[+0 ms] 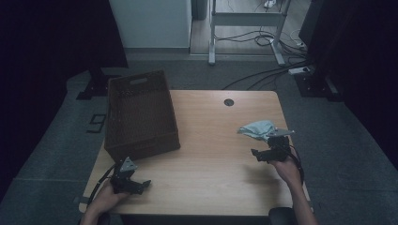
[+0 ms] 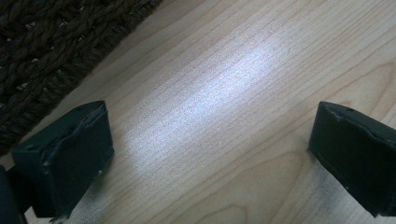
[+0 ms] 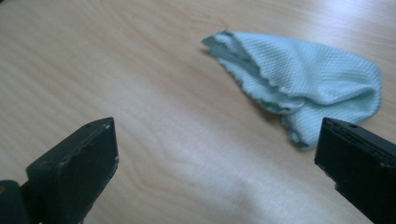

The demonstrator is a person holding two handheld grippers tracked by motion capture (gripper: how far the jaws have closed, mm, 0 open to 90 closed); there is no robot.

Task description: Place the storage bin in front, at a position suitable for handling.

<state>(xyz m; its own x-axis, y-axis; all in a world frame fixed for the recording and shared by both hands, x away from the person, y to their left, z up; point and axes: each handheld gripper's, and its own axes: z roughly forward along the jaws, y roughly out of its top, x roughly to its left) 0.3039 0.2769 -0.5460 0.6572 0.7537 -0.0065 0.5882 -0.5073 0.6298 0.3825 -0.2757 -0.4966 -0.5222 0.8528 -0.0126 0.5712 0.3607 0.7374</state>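
A crumpled light-blue cloth [image 1: 257, 129] lies on the right side of the wooden table [image 1: 216, 159]. In the right gripper view the cloth [image 3: 299, 84] sits just beyond the right-hand jaw. My right gripper [image 1: 261, 153] is open, held low just in front of the cloth, with nothing between its jaws [image 3: 219, 154]. My left gripper [image 1: 141, 185] is open near the table's front left edge, over bare wood [image 2: 210, 154]. A dark brown woven basket [image 1: 141, 115] stands at the table's left, its wall [image 2: 56, 51] close ahead of the left gripper.
A round cable hole [image 1: 228, 102] sits near the table's far edge. Beyond the table are a white cabinet [image 1: 150, 23], a metal desk frame [image 1: 244, 28] and cables on the grey floor. Bare wood lies between the two grippers.
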